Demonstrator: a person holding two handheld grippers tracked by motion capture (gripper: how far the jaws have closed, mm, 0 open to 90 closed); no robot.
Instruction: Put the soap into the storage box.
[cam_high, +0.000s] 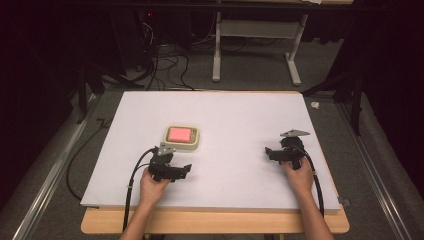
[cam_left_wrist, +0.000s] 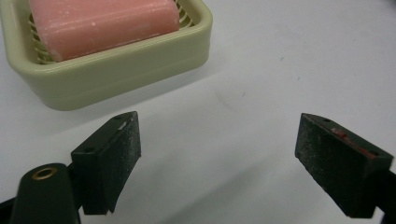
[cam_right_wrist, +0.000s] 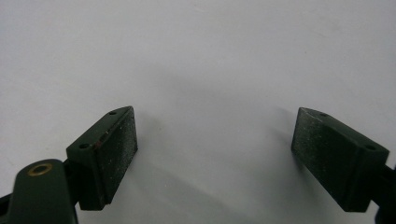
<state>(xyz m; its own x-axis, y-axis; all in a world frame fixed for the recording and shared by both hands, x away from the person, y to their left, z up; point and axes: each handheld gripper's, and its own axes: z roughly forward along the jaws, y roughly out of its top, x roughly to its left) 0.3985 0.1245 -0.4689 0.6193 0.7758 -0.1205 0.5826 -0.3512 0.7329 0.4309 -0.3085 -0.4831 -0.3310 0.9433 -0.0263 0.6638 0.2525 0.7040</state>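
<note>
A pink bar of soap (cam_high: 179, 133) (cam_left_wrist: 102, 23) lies in a pale green soap dish (cam_high: 194, 141) (cam_left_wrist: 121, 65) near the middle of the white table top. My left gripper (cam_high: 186, 170) (cam_left_wrist: 217, 154) rests on the table just in front of the dish, open, nothing between its jaws. In the left gripper view the dish stands up and to the left of the jaws, apart from them. My right gripper (cam_high: 268, 152) (cam_right_wrist: 215, 154) sits at the right side of the table, open over bare white surface, pointing left.
The white board (cam_high: 240, 115) lies on a wooden table (cam_high: 215, 222) whose front edge shows below it. Cables (cam_high: 165, 65) and a grey table frame (cam_high: 255, 45) stand on the floor beyond. A small white bit (cam_high: 315, 105) lies off the board's right corner.
</note>
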